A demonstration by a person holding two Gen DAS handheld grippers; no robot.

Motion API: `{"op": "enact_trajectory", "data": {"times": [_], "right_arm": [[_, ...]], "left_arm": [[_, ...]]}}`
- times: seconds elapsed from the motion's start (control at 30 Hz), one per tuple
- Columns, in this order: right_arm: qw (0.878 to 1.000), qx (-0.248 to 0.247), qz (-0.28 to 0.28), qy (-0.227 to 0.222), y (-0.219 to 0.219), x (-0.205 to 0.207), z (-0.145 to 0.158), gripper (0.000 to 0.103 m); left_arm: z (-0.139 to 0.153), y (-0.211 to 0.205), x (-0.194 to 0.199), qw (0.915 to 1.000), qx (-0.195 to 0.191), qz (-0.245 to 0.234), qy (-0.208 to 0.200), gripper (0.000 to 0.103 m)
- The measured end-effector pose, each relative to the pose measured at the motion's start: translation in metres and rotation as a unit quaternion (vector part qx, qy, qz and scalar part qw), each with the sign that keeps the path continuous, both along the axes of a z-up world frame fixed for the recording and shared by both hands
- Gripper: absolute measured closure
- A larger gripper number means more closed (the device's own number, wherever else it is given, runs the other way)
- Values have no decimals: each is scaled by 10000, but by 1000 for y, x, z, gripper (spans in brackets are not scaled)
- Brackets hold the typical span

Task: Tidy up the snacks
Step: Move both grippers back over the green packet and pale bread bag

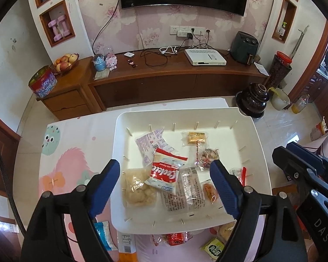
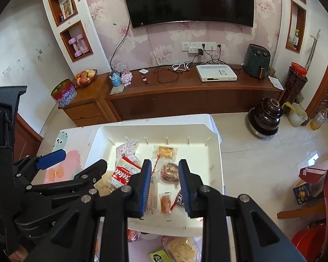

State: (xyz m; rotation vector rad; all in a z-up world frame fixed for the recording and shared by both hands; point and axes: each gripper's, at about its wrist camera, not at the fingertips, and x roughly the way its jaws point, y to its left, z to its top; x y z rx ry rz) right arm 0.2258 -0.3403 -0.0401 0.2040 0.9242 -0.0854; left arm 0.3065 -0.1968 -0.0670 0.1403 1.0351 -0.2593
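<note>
A white tray [image 1: 129, 120] sits on the table and holds several snack packs: a red-and-white pack [image 1: 166, 171], a pale puffed snack bag [image 1: 137, 187], a clear wrapped pack with print [image 1: 185, 190], a gold-wrapped snack [image 1: 195, 137] and a dark mixed pack [image 1: 207, 156]. My left gripper [image 1: 164, 174] hangs open and empty above the tray's near half. My right gripper [image 2: 165, 174] is open and empty over the tray [image 2: 214, 144], above a small orange snack [image 2: 165, 202]. Loose snacks lie on the table before the tray: a green pack [image 1: 214, 247], a red pack [image 1: 177, 238] and a blue pack [image 1: 103, 235].
The table has a pink cartoon cloth [image 1: 63, 166]. Beyond it stand a wooden TV cabinet [image 1: 175, 74] and a dark jar [image 1: 252, 100] on the floor. A red chair and boxes [image 2: 312, 187] stand to the right.
</note>
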Motion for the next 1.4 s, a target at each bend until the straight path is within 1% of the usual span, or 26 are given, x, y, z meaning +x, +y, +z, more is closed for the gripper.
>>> {"op": "enact_trajectory", "data": {"times": [0.47,0.6,0.7,0.93,1.1,1.27,1.4], "right_arm": [[9999,56,-143,55,1,-29,1,76],[9999,28,-147,42,4,-43,1,69],[9998,4,-173,74,5,-54,0,67],[9992,99,-297,229,8,-87,-5,66],[9983,97,-461,348,12,-119,-5,63],[9970,47,-525,569,23,-151,-10,59],[9950,7,-540,838,30,-170,-23,58]], "left_arm": [[5,19,-26,10000,18,-57,-57,19],[6,26,-38,9999,5,-102,-63,19],[7,30,-49,9999,-33,-135,-29,19],[15,47,-87,9994,-163,-306,8,19],[17,60,-119,9986,-241,-468,61,19],[9,69,-155,9970,-324,-693,152,19],[-2,71,-178,9958,-341,-820,219,19]]}}
